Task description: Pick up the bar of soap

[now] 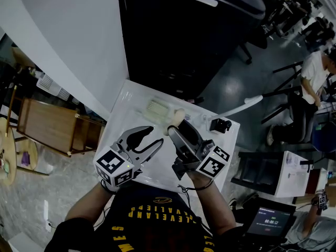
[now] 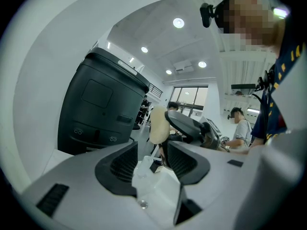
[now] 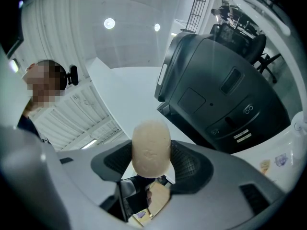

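The bar of soap [image 1: 177,118] is a cream oval lump, held up above the white table [image 1: 131,96]. My right gripper [image 1: 175,129] is shut on it and points upward. In the right gripper view the soap [image 3: 151,146] stands pinched between the two ribbed pads, its rounded top sticking out past them. My left gripper [image 1: 148,139] hovers just left of it, open, with nothing between its fingers. The left gripper view shows the soap [image 2: 157,124] and the right gripper beyond its own open jaws [image 2: 150,161].
A pale ribbed dish [image 1: 157,108] lies on the table behind the grippers. A small black object [image 1: 220,124] sits at the table's right corner. A big black machine [image 1: 184,30] stands behind the table, a wooden cabinet [image 1: 50,125] to its left. A person [image 1: 315,77] sits at the far right.
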